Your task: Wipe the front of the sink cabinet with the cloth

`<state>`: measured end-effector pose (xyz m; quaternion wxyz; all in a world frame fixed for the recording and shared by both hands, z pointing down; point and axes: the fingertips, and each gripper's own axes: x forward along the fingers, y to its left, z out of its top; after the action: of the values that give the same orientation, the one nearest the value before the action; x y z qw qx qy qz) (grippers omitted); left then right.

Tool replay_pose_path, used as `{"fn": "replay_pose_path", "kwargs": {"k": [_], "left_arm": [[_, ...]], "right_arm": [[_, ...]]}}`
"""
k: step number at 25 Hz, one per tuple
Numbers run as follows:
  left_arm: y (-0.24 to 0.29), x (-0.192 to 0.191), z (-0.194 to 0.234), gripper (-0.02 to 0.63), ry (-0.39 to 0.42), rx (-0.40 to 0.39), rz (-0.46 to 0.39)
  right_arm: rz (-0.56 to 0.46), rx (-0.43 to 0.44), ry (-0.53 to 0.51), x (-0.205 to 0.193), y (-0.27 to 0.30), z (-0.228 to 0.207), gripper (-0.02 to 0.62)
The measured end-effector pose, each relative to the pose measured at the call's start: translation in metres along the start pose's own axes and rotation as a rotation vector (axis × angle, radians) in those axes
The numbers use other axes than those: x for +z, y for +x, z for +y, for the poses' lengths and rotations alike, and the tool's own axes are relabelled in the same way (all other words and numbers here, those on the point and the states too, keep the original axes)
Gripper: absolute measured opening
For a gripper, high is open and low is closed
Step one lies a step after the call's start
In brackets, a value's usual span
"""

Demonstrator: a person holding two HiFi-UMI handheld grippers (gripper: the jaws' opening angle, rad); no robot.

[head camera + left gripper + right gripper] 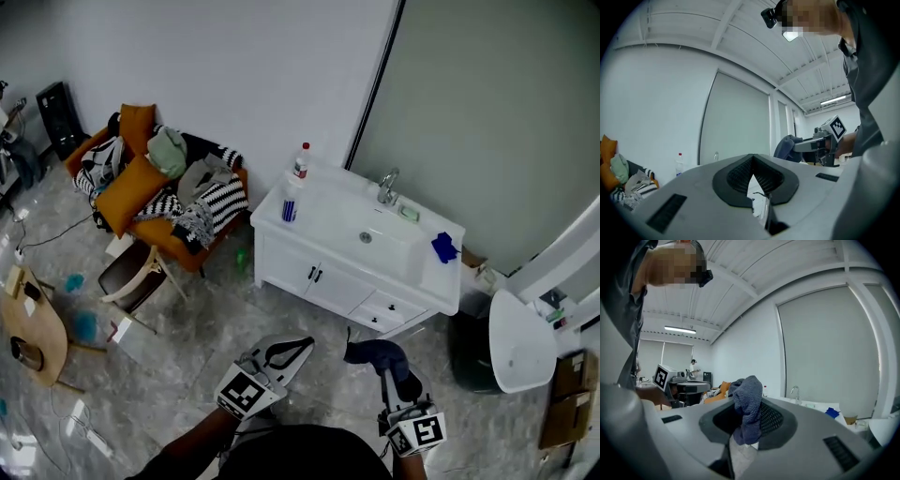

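Note:
The white sink cabinet (328, 281) stands ahead of me against the wall, its doors and drawers facing me. My right gripper (382, 364) is low in the head view, well short of the cabinet front, shut on a dark blue cloth (375, 353). In the right gripper view the cloth (747, 404) bunches up out of the closed jaws. My left gripper (302, 345) hovers to its left, shut with nothing in it; in the left gripper view its pads meet at the tip (751, 160). The cloth (785, 146) also shows there, off to the right.
On the countertop are a bottle (301, 160), a blue-striped cup (290, 210), a faucet (387, 186) and a blue rag (443, 247). An orange sofa (141, 183) piled with clothes stands left, with a chair (131, 274) and a wooden table (36, 328). A white toilet (520, 339) and a dark bin (469, 345) stand right.

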<state>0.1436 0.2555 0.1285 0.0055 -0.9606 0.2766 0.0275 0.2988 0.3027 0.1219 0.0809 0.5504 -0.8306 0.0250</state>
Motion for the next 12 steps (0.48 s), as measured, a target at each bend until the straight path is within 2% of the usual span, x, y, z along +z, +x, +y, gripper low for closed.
{"fn": "replay_pose_path", "kwargs": {"k": [7, 12], "left_arm": [[-0.035, -0.009, 0.030, 0.005, -0.074, 0.092, -0.048], [-0.055, -0.015, 0.049, 0.005, -0.118, 0.169, -0.045]], "right_arm": [[0.003, 0.112, -0.008, 0.016, 0.043, 0.040, 0.081], [0.039, 0.171, -0.005, 0.006, 0.066, 0.054, 0.081]]}}
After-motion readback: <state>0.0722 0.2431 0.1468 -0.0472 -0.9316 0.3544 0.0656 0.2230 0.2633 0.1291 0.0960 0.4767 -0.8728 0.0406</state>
